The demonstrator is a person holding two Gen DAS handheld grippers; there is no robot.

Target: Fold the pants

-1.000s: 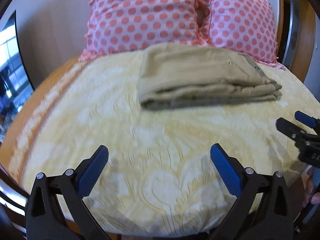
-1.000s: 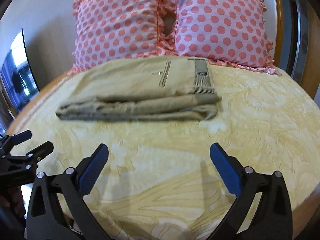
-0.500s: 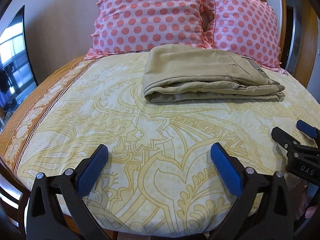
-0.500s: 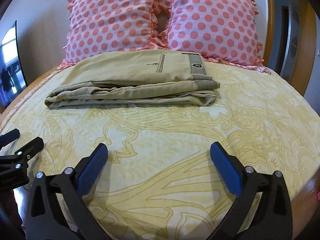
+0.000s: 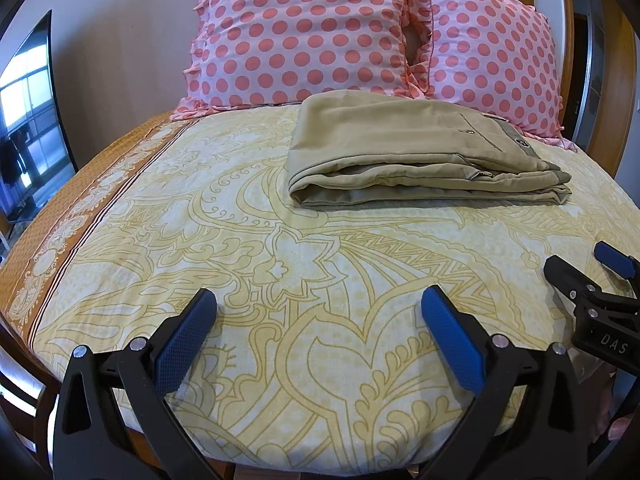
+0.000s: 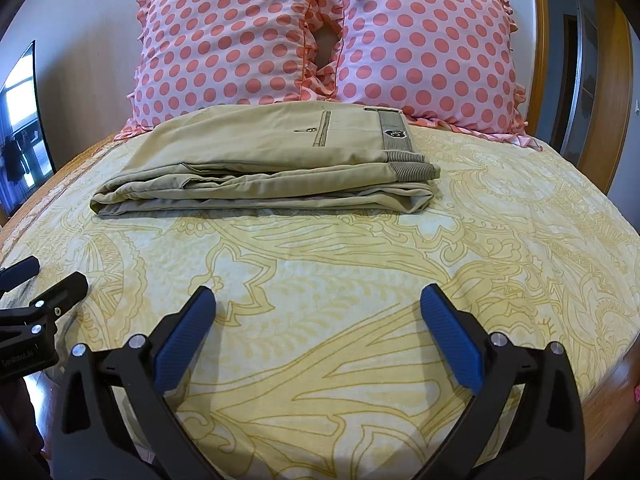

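Khaki pants lie folded in a flat rectangular stack on the bed, just in front of the pillows; they also show in the right wrist view, waistband to the right. My left gripper is open and empty, low over the near part of the bed, well short of the pants. My right gripper is open and empty, also near the front edge. Each gripper shows at the other view's side edge: the right gripper and the left gripper.
The bed has a yellow patterned sheet with an orange border at the left. Two pink polka-dot pillows stand against the headboard behind the pants. A dark TV screen is at the far left; a wooden frame and door at right.
Both grippers have drawn back slightly and steadied; the pants stay folded in place. The views have sharpened and the pants sit a little farther off.
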